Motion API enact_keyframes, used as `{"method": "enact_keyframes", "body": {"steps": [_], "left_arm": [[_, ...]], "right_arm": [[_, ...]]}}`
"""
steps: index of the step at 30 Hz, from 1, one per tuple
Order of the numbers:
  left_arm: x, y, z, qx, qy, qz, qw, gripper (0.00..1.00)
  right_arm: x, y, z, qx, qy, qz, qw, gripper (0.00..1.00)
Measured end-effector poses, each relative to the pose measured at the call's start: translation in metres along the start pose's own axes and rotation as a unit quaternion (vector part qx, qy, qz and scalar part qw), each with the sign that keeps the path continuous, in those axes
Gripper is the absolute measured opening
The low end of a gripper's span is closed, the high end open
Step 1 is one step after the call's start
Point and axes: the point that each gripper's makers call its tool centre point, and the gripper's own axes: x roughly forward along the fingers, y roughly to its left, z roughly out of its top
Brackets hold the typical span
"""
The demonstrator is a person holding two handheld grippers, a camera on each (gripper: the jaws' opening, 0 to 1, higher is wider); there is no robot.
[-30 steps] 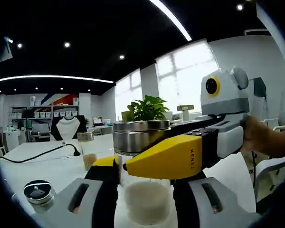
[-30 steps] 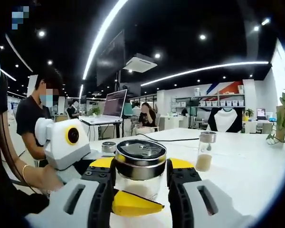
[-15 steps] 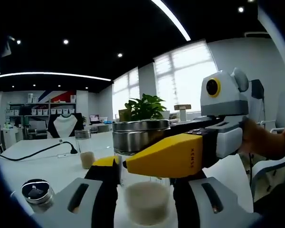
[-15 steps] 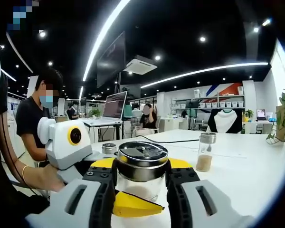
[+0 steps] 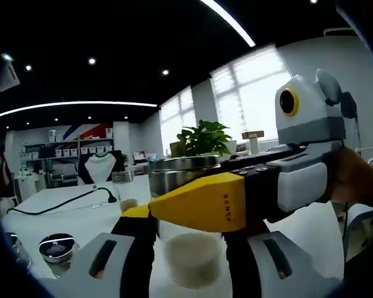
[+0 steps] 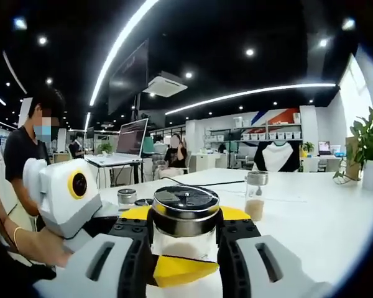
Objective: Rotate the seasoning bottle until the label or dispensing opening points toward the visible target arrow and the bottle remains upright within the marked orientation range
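Steel-capped and upright on the white table [image 6: 311,217], the seasoning bottle [image 6: 184,226] sits clamped between both our grippers — right gripper [image 6: 185,233] at the cap, left gripper [image 5: 188,245] on the glass — mid-rotation we judge; next, turn gently, with no arrow visible.

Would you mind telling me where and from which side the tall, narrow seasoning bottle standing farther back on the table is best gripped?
I'd grip the tall seasoning bottle on its clear glass body below the metal cap, coming in level from the side: it stands upright, slim and apart from the wide jar.
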Motion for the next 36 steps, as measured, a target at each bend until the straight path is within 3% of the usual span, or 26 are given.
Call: {"method": "enact_keyframes", "body": {"steps": [7, 9, 11, 15, 21, 28, 36], "left_arm": [[-0.002, 0.006, -0.008, 0.010, 0.011, 0.038, 0.9992, 0.45], [-0.005, 0.010, -0.008, -0.005, 0.012, 0.069, 0.9975, 0.45], [-0.006, 0.011, -0.008, 0.033, 0.015, 0.088, 0.9954, 0.47], [-0.010, 0.015, -0.008, 0.030, 0.019, 0.127, 0.9912, 0.47], [-0.013, 0.016, -0.004, 0.044, 0.012, 0.160, 0.9860, 0.48], [-0.013, 0.020, -0.003, 0.046, 0.010, 0.175, 0.9835, 0.48], [-0.012, 0.013, -0.001, -0.012, 0.001, 0.128, 0.9917, 0.46]], "right_arm": [[0.002, 0.002, -0.002, 0.004, -0.011, -0.027, 0.9996, 0.37], [0.004, 0.004, -0.001, 0.005, -0.013, -0.032, 0.9994, 0.37], [0.004, 0.007, 0.001, -0.001, -0.019, -0.040, 0.9990, 0.37], [0.005, 0.009, 0.003, 0.006, -0.022, -0.043, 0.9988, 0.37], [0.004, 0.014, 0.008, 0.002, -0.028, -0.042, 0.9987, 0.37], [0.003, 0.015, 0.008, -0.002, -0.029, -0.041, 0.9987, 0.37], [0.000, 0.012, 0.010, -0.006, -0.033, -0.039, 0.9987, 0.37]]}}
